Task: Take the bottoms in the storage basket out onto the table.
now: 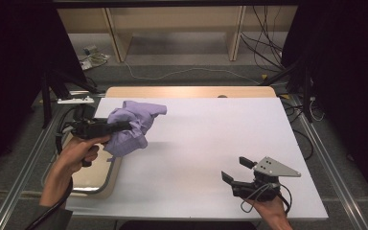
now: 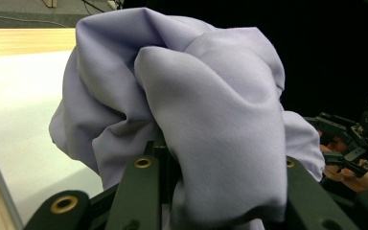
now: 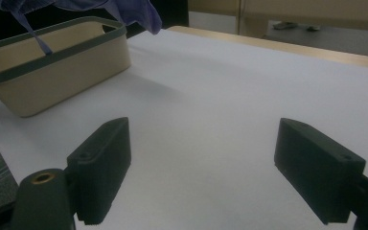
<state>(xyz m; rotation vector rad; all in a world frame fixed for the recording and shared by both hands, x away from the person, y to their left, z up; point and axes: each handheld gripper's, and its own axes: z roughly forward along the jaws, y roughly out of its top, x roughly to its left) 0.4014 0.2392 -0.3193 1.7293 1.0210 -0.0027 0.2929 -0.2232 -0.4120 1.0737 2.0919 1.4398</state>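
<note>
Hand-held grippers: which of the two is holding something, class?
The left hand-held gripper is shut on the lilac cloth. The right hand-held gripper is open, holding nothing, above the white table.

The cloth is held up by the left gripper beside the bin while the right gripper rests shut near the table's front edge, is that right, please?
Not quite: the right gripper is open, not shut. The right gripper view shows its jaws wide apart over bare table. The rest holds: the left gripper holds the cloth up beside the bin.
</note>
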